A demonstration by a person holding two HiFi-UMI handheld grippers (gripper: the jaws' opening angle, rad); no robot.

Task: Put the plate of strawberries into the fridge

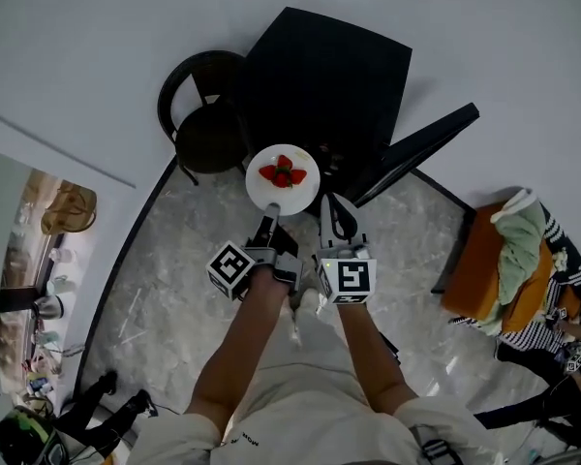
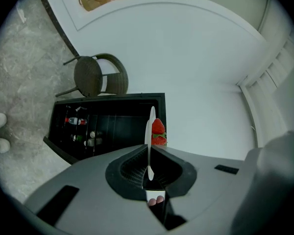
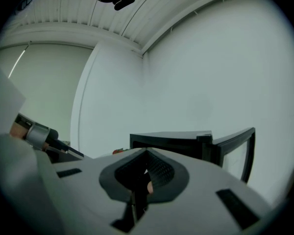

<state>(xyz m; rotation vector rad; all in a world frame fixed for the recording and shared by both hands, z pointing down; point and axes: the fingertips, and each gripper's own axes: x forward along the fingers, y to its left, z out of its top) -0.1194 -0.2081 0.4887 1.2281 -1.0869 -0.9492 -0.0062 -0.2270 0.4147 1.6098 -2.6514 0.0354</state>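
Marble floor and white walls; a black fridge [image 1: 320,76] stands by the wall with its door [image 1: 421,148] swung open.

Head view: the left gripper [image 1: 268,223] pinches the near rim of a white plate [image 1: 271,194] of strawberries [image 1: 283,172], held in the air at the fridge's front edge. The right gripper [image 1: 333,211] hangs just beside it.

Left gripper view: jaws clamped on the plate's rim (seen edge-on).

Right gripper view: jaws together, empty.

Held by one rim only, the plate could tip and spill berries, or knock the fridge's frame.
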